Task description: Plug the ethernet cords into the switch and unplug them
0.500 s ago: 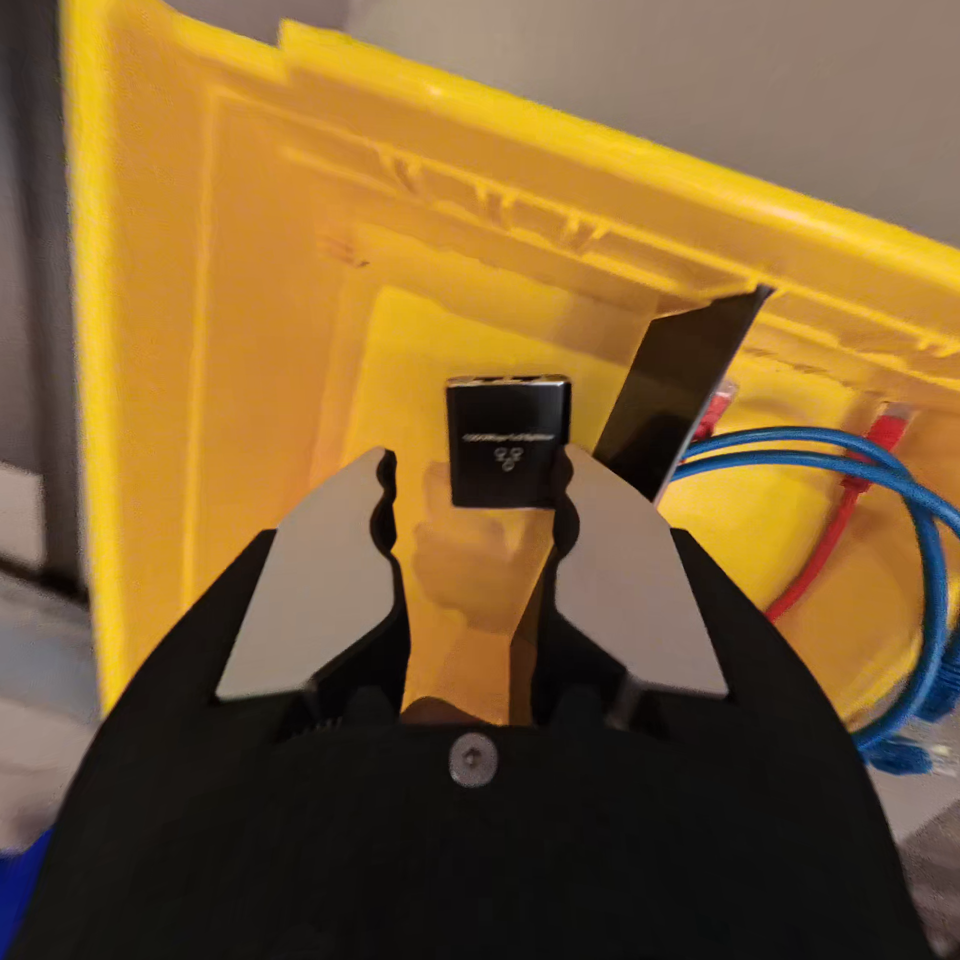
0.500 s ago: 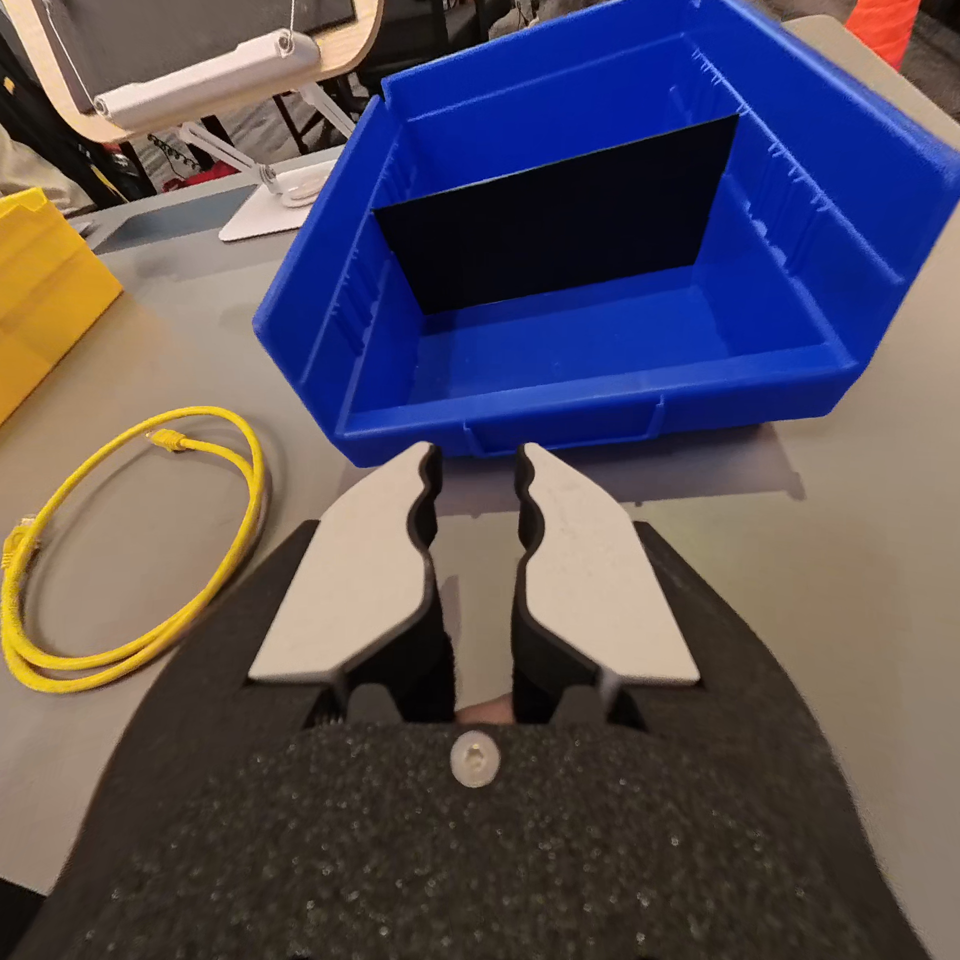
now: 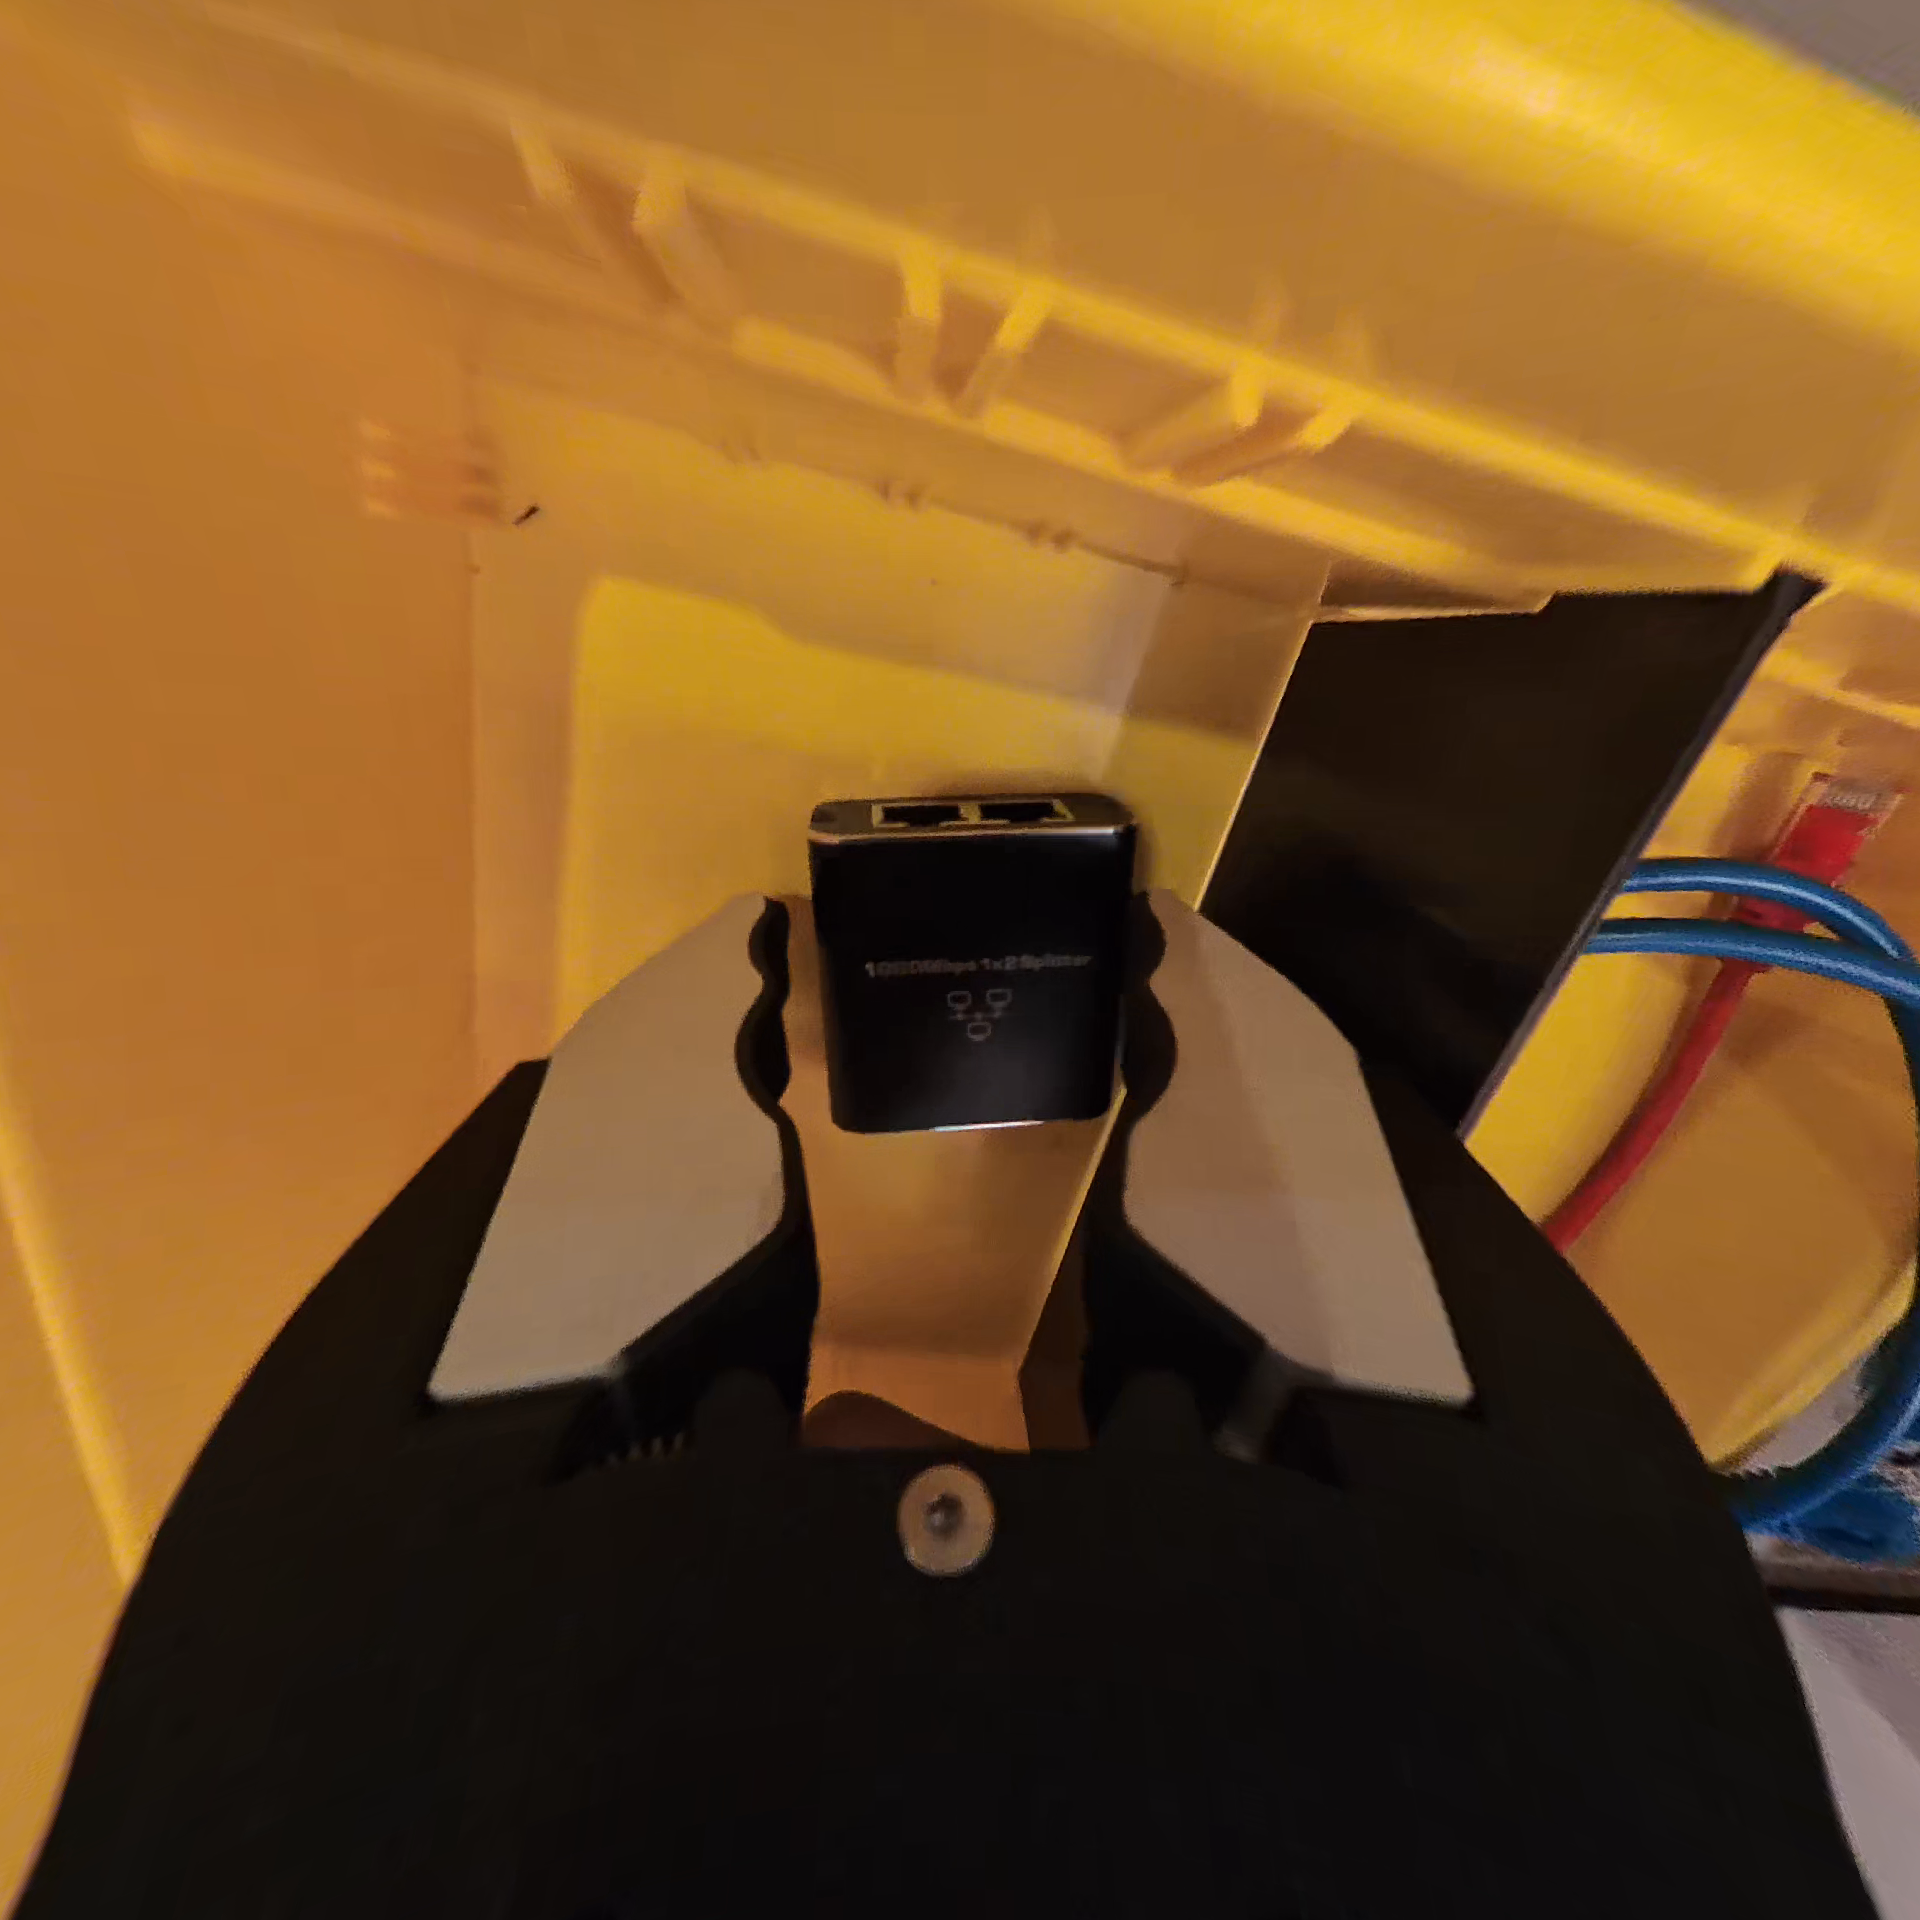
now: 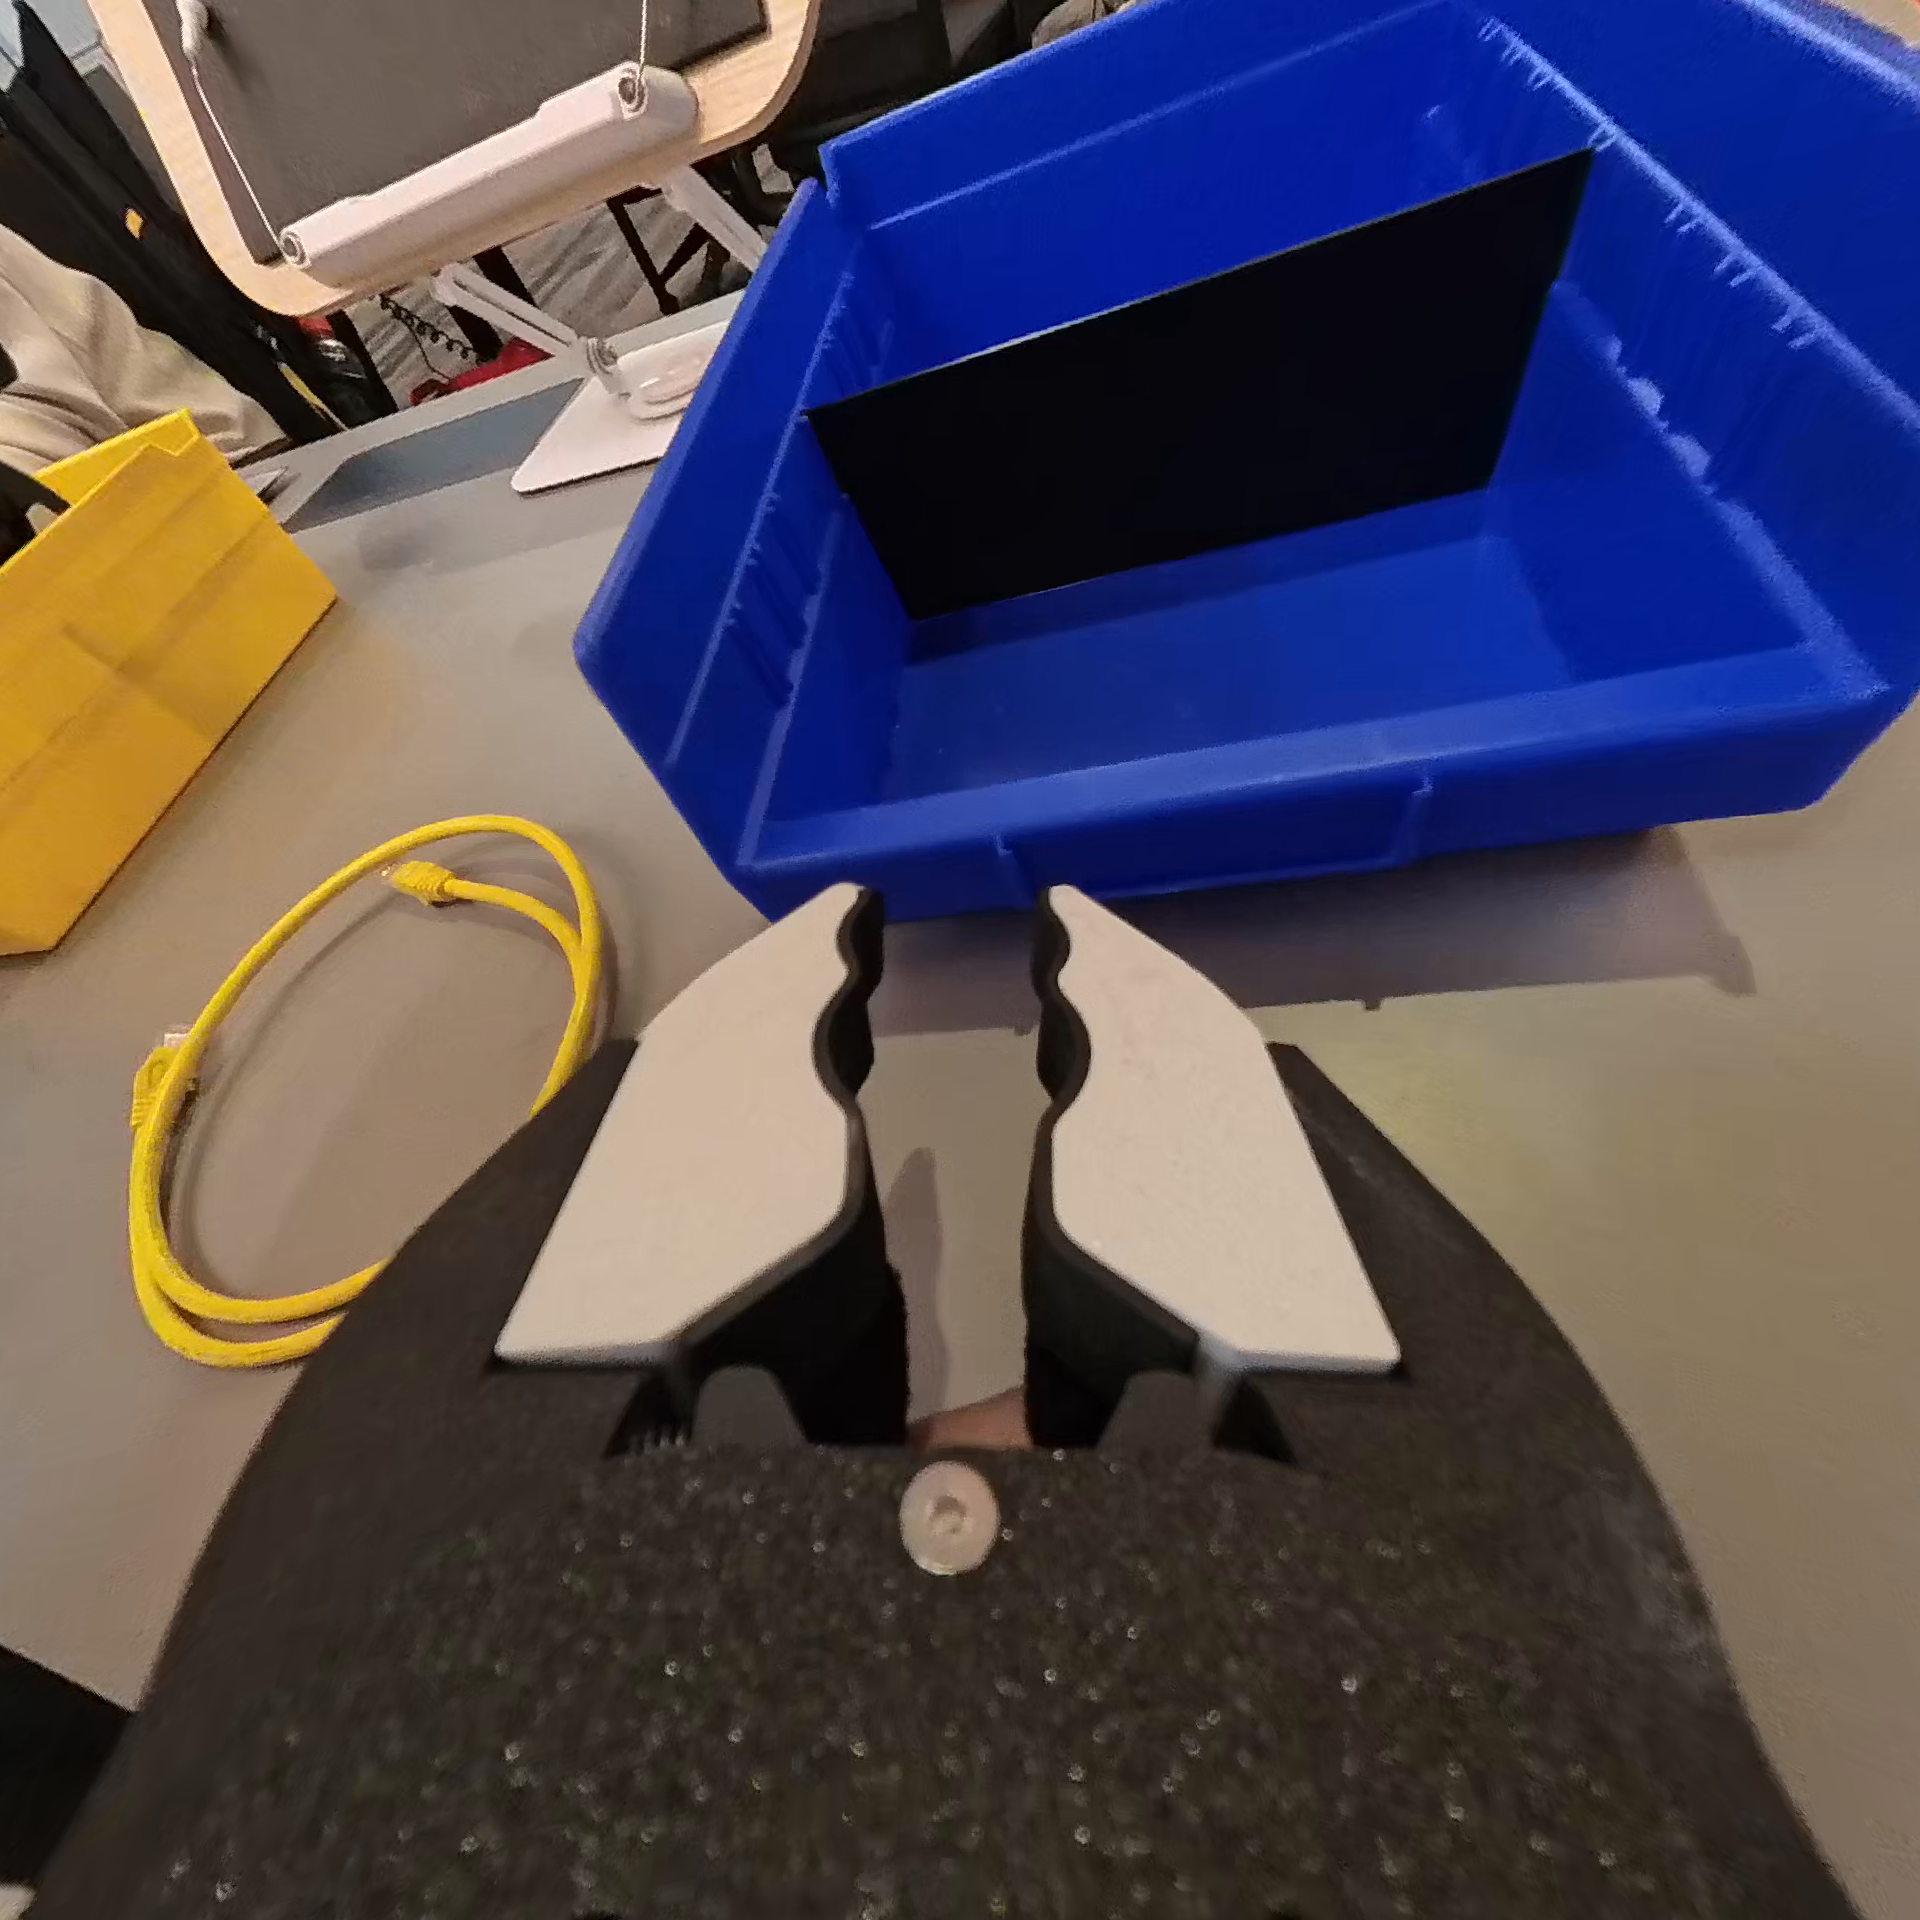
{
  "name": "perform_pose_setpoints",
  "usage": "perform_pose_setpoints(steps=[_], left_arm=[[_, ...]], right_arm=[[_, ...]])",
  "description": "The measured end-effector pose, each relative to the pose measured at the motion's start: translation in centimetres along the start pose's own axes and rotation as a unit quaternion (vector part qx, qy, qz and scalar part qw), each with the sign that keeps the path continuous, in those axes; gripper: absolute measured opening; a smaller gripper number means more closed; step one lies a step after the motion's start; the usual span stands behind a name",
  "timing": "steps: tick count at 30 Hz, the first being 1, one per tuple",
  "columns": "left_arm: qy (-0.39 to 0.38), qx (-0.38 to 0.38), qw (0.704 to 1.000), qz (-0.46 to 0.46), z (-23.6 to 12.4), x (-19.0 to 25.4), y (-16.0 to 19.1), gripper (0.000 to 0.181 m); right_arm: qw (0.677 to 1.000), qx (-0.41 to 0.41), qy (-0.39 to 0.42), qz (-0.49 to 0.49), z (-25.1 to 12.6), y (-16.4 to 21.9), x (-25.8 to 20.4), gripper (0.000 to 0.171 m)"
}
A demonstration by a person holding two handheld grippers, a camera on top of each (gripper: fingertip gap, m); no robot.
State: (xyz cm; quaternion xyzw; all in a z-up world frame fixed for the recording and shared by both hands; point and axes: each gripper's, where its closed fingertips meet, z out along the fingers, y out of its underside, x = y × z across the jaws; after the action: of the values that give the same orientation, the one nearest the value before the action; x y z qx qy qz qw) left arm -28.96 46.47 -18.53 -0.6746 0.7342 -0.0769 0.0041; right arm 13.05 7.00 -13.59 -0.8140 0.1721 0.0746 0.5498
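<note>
The left gripper (image 3: 961,914) reaches into a yellow bin (image 3: 312,727), its fingers spread to either side of a small black switch (image 3: 971,987). The right finger lies against the switch's side; a thin gap shows on the left, so a firm grip cannot be confirmed. The switch's long axis runs along the fingers, its two open ports facing away from the camera toward the bin's back wall. Right of it stands a black divider (image 3: 1475,831), and beyond that lie a red cord (image 3: 1683,1039) and coiled blue cords (image 3: 1818,1195).

The right gripper (image 4: 956,914) hovers over a grey table (image 4: 1558,1195), fingers apart and holding nothing. Ahead sits a blue bin (image 4: 1143,821) with a dark divider (image 4: 1195,416). A coiled yellow cord (image 4: 343,1091) lies on the table to the left.
</note>
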Motion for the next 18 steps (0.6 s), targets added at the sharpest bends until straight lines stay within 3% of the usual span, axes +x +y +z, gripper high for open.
perform_pose_setpoints(steps=[5, 10, 14, 18], left_arm=[[0.035, 0.001, 0.999, -0.019, 0.2, 0.0, 0.5, 0.057], [-0.023, -0.030, 0.998, 0.041, -0.3, -1.2, 0.8, 0.057], [-0.039, 0.025, 0.999, 0.022, -3.7, -1.6, -0.2, 0.057], [0.009, 0.098, 0.995, -0.005, -9.0, 1.5, -2.2, 0.057]], right_arm=[[1.000, -0.009, -0.002, -0.008, 0.3, 0.3, -0.2, 0.028], [1.000, -0.005, 0.001, -0.017, 0.1, 0.2, -0.5, 0.028], [0.999, 0.027, -0.001, -0.040, -0.2, -1.2, -1.6, 0.027], [0.989, 0.065, -0.034, -0.126, 0.7, -4.5, -5.8, 0.028]])
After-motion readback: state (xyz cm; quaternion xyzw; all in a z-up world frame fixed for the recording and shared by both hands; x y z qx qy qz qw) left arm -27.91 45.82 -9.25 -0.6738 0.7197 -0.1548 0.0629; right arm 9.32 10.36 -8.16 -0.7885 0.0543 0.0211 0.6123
